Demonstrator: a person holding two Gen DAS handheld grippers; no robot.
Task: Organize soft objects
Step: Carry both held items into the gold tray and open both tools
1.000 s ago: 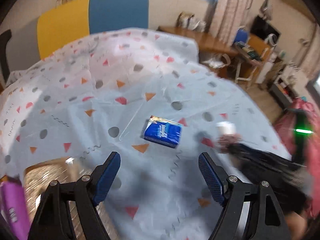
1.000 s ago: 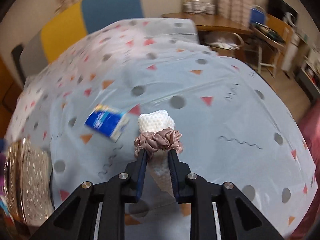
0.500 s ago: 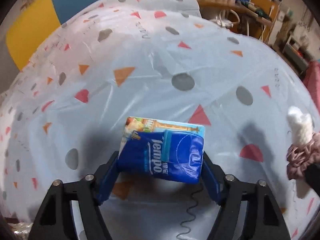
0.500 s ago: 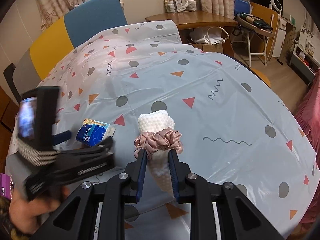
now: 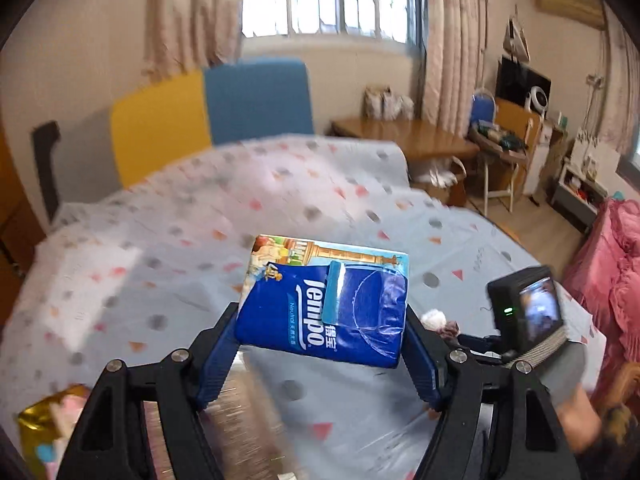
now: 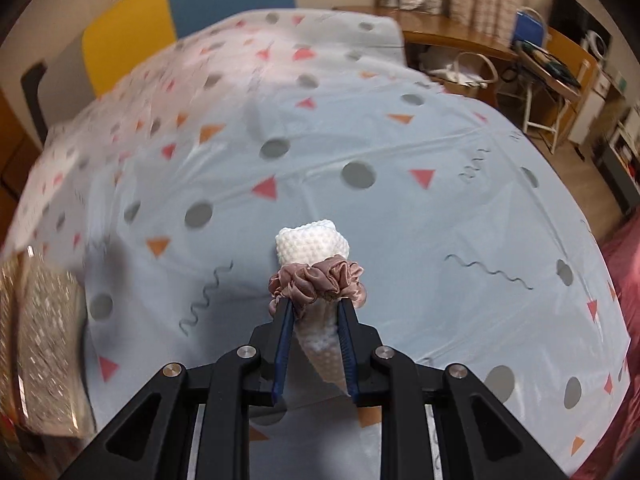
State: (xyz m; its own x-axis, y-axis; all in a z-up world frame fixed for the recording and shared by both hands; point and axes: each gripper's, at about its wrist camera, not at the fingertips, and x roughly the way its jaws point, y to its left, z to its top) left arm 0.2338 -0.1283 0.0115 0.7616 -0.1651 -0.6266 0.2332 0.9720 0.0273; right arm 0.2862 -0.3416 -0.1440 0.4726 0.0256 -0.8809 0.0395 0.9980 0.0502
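My left gripper (image 5: pixel 322 332) is shut on a blue Tempo tissue pack (image 5: pixel 324 300) and holds it in the air above the table. My right gripper (image 6: pixel 316 312) is shut on a rolled white knitted cloth (image 6: pixel 312 244) with a pink satin scrunchie (image 6: pixel 318 282) around it, held above the patterned tablecloth (image 6: pixel 400 152). In the left wrist view the right gripper's camera block (image 5: pixel 528 312) and the tip of the white roll (image 5: pixel 434 317) show at the right.
A shiny gold glitter basket (image 6: pixel 40 344) sits at the table's left front edge; it also shows in the left wrist view (image 5: pixel 244 424). A gold packet (image 5: pixel 44 424) lies at lower left. Yellow and blue chairs (image 5: pixel 256 100) stand behind the table. A pink bed (image 5: pixel 616 264) is at the right.
My left gripper closed on the tissue pack and lifted it off the table, tilting up toward the room. My right gripper kept its hold on the roll and shifted slightly.
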